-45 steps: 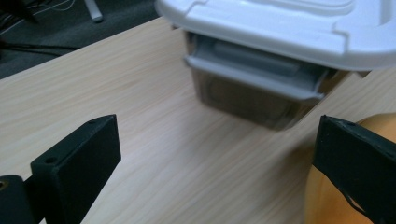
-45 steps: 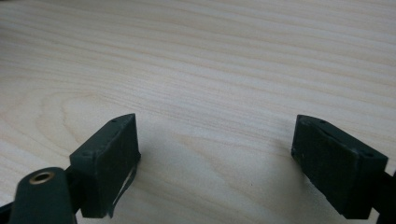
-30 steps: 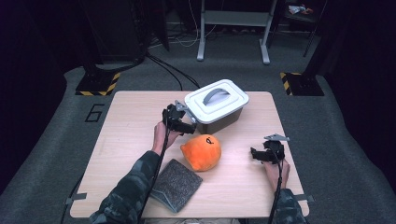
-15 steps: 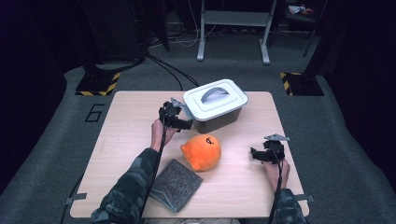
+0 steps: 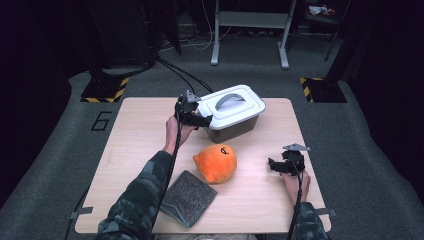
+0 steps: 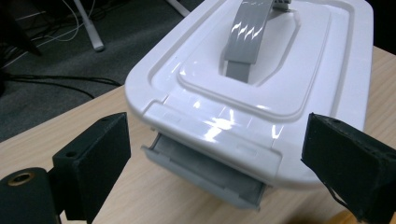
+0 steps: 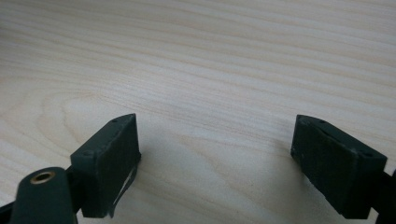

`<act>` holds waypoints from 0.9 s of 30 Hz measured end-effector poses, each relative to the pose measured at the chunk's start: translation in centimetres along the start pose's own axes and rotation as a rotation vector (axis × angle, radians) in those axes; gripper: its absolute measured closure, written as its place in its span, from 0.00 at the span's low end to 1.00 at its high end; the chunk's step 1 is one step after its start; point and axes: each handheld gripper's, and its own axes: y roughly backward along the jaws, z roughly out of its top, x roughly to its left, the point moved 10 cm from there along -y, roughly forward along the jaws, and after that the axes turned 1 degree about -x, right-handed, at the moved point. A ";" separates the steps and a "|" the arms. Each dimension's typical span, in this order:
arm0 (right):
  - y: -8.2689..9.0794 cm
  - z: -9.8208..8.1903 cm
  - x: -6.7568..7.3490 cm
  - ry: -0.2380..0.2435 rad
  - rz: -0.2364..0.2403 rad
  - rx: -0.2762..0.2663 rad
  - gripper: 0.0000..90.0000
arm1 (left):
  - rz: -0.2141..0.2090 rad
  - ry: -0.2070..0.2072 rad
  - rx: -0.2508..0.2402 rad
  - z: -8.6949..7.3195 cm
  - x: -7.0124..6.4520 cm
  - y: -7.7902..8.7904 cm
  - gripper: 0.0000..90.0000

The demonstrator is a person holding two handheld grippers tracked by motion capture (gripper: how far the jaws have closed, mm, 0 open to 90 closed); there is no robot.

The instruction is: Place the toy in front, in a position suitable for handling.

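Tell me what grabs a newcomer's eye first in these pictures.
The bright orange plush toy at the middle of the wooden table stands out most. Behind it sits a white-lidded storage box with a grey handle, the left tool open at its near-left corner. A grey cloth pad lies by the table's front edge.

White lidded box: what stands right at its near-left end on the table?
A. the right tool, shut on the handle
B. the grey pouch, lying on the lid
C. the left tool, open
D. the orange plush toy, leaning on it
C: the left tool stands open at the end of the white lidded box, with its grey latch in front of the spread jaws in the left gripper view.
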 end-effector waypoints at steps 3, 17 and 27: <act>0.0 0.0 0.0 0.000 0.000 0.000 0.16 | -0.009 -0.017 0.033 0.2 -0.3 -1.0 0.09; 0.0 0.0 0.0 0.000 0.001 -0.001 0.16 | -0.031 -0.053 0.101 -0.3 -0.7 -2.7 0.09; 0.0 0.0 0.0 0.000 0.000 0.000 0.16 | -0.014 -0.055 0.110 -0.6 0.2 -2.2 0.09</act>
